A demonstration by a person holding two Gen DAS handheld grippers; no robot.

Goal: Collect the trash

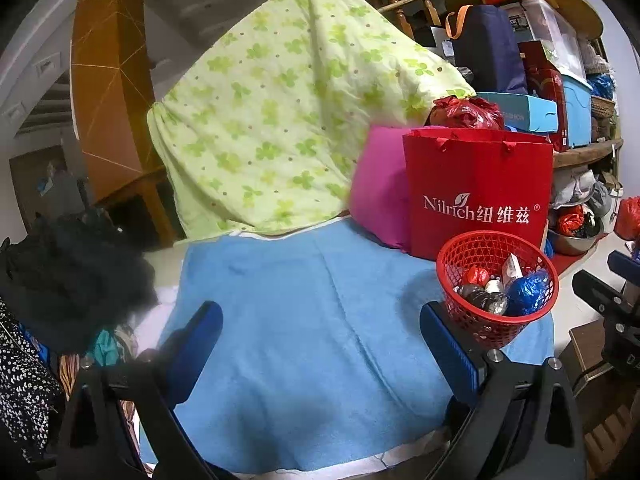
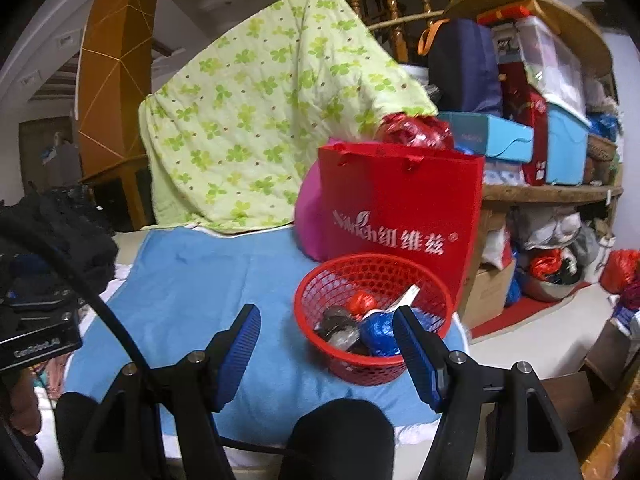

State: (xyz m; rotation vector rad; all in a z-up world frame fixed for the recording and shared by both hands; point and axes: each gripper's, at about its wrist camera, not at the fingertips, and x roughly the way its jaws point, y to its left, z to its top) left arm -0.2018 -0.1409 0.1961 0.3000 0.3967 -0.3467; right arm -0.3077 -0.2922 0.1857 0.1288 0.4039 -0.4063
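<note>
My right gripper [image 2: 326,340] is open and empty, and the red basket [image 2: 374,316] of trash sits just ahead at one o'clock, nearer than my open, empty left gripper [image 1: 320,340]

The right gripper [image 2: 326,354] hangs with jaws apart over a blue towel [image 2: 192,280], holding nothing. Just ahead, a red basket [image 2: 340,280] holds crumpled wrappers [image 2: 360,320]. Behind it stands a red bag [image 2: 400,196].

basket [image 2: 374,316] on towel [image 2: 192,280] | trash [image 2: 352,320] in basket | bag [image 2: 400,204] behind basket
</note>
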